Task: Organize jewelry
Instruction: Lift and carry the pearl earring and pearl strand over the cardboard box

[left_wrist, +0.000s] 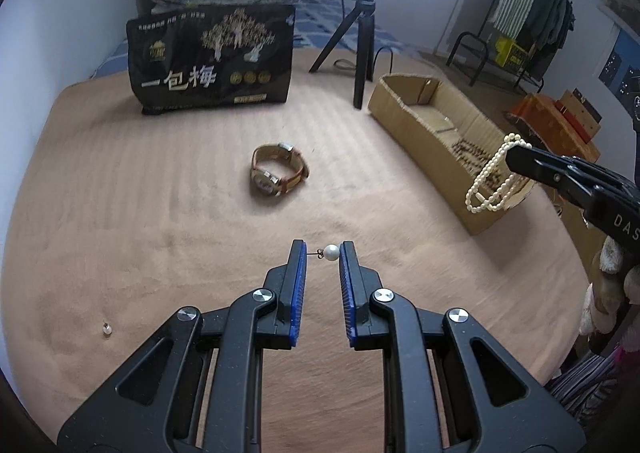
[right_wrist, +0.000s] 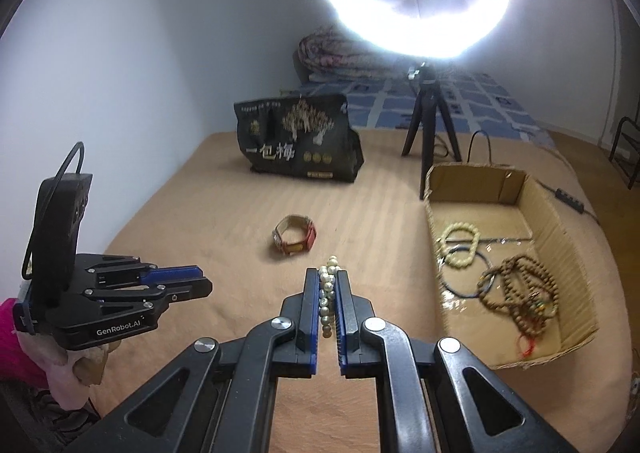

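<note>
**Mia:** Cardboard box (right_wrist: 560, 213) first, since it is the biggest. Why does it sit open on the tan blanket (left_wrist: 120, 193)?

**Tom:** So jewelry can drop in. A pale bead bracelet (right_wrist: 460, 243) and a brown bead string (right_wrist: 528, 289) lie inside (plus a thin dark loop).

**Mia:** And the watch (left_wrist: 278, 173)?

**Tom:** Alone on the blanket, well apart from the box. Probably waiting its turn.

**Mia:** What does the right gripper (right_wrist: 329, 277) hold?

**Tom:** A pearl necklace (left_wrist: 494, 181), squeezed between its fingers, hanging just beside the box.

**Mia:** And the left gripper (left_wrist: 323, 249)?

**Tom:** It pinches a pearl earring (left_wrist: 330, 252) end to end. Another tiny earring (left_wrist: 107, 329) lies far left.
</note>
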`<state>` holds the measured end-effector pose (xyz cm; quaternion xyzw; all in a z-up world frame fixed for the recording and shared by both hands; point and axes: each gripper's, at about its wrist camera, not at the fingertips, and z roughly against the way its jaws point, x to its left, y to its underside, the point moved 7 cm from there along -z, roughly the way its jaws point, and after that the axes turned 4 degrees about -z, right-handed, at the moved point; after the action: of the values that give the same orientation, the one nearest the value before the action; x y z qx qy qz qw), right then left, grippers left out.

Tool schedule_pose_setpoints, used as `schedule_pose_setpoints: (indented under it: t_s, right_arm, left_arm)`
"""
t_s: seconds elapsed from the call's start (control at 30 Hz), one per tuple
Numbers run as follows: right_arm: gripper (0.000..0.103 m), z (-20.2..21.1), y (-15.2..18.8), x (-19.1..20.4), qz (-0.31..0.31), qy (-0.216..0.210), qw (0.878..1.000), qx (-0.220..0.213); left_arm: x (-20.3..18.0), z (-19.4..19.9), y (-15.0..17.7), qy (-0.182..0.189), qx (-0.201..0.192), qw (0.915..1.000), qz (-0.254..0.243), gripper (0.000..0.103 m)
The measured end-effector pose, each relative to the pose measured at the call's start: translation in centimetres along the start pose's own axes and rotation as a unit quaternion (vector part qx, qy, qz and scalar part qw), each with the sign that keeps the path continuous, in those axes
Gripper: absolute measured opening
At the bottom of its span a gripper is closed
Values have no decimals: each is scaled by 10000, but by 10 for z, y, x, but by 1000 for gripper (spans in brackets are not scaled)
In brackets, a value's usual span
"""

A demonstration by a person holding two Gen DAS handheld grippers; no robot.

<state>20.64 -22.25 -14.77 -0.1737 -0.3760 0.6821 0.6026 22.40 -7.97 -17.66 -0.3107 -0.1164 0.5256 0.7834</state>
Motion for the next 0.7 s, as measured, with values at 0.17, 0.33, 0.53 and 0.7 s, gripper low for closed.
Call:
schedule_pose_setpoints:
  t_s: [0.17,0.33,0.53,0.7]
  right_arm:
    - [4,19,-19,-16,1,84,9998,-200]
    - [4,33,-38,-41,-109,222,9989,-399]
    - [4,42,-55,-71,-266,360,9974,-565]
    - [4,43,-65,-93,-352,485,9962,-629]
  left_arm:
    - [-13,10,-12,58,-184,9998,-41,15]
    - [-27,15,-27,216,-322,9992,-14,15]
    - [-50,15,-46,382,-478,9981,12,15]
    - [-73,7,-58,572,-530,9970,-13,15]
